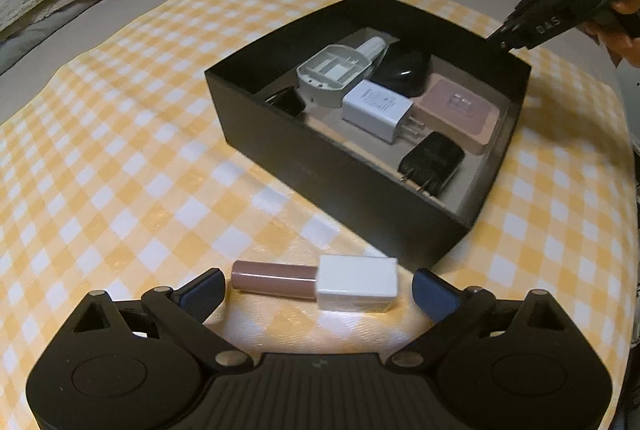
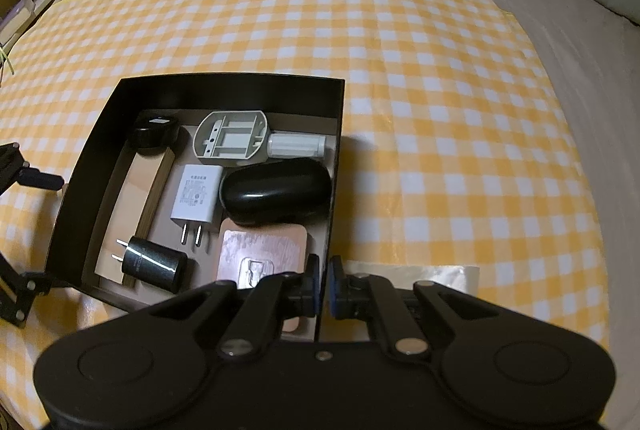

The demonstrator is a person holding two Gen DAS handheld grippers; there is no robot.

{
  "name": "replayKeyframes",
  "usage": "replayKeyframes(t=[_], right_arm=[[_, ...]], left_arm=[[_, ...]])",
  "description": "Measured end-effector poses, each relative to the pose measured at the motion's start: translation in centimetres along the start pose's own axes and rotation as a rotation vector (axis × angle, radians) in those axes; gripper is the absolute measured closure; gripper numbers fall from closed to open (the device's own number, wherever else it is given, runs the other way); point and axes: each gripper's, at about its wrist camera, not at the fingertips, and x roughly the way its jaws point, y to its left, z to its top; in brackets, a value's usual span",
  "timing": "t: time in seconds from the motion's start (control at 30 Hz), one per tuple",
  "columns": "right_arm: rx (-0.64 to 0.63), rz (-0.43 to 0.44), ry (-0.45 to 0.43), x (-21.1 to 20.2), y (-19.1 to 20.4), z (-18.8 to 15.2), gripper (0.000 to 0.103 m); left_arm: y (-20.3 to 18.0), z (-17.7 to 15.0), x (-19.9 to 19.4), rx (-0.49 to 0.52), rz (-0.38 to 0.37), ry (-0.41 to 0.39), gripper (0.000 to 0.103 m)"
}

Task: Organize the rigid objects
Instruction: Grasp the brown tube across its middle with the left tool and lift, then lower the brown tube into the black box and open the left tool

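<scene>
Dim warm light, fisheye-bent edges, slight blur.

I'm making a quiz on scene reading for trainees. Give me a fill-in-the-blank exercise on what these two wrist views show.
1. The pink tube with the white cap lies on the checked cloth, ____ the black box.
2. The left hand-held gripper is ____, with the tube between its fingers.
3. The right hand-held gripper is shut on the box's ____.
4. The white charger in the box has ____ metal prongs.

Missing words: outside; open; wall; two
</scene>
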Motion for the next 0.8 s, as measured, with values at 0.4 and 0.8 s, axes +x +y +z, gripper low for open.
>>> replayKeyframes(t=[0.4,0.8], right_arm=[[-0.017,-0.004,0.004,0.3,0.2,0.0,0.098],[-0.029,-0.006,0.004,0.4,0.2,0.0,0.098]], left_arm=[[0.5,0.4,0.1,-0.044,0.007,-0.021,0.017],[0.3,0.3,-5.2,-0.062,0.054,-0.113,0.017]])
